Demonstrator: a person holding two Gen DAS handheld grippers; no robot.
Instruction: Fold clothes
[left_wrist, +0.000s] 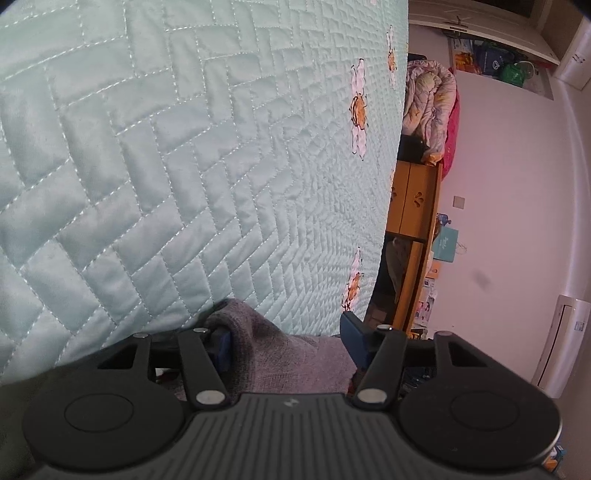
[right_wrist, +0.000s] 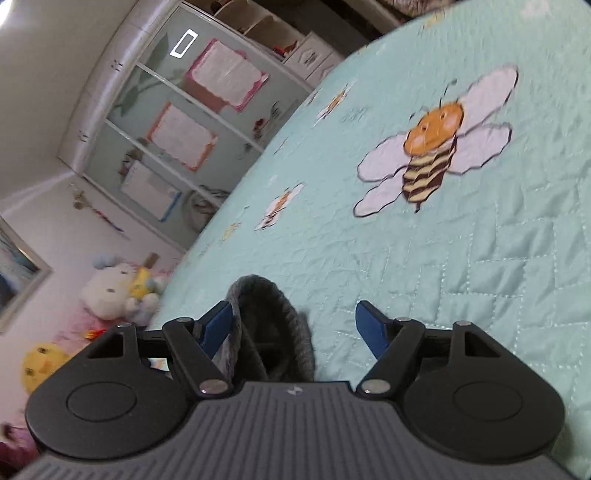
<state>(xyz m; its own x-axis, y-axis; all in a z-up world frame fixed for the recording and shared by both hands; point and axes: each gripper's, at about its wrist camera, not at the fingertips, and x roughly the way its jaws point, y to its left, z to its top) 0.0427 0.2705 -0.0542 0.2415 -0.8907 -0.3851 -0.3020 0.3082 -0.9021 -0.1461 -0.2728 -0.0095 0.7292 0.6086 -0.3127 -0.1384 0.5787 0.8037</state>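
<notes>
A grey knitted garment (left_wrist: 280, 354) lies between the fingers of my left gripper (left_wrist: 286, 339), bunched up against the left finger, over the mint quilted bedspread (left_wrist: 184, 166). The blue pads stand wide apart, so the left gripper is open. In the right wrist view a fold of the same grey knit (right_wrist: 269, 332) loops up between the fingers of my right gripper (right_wrist: 295, 325), close to the left pad (right_wrist: 218, 325). Those jaws are also spread wide and do not pinch the cloth. The rest of the garment is hidden below both grippers.
The bedspread (right_wrist: 443, 258) carries printed bees (right_wrist: 436, 147). Past the bed's edge stand a wooden shelf (left_wrist: 413, 221) with rolled bedding (left_wrist: 432, 107), a glass-door cabinet (right_wrist: 177, 129) and plush toys (right_wrist: 114, 288).
</notes>
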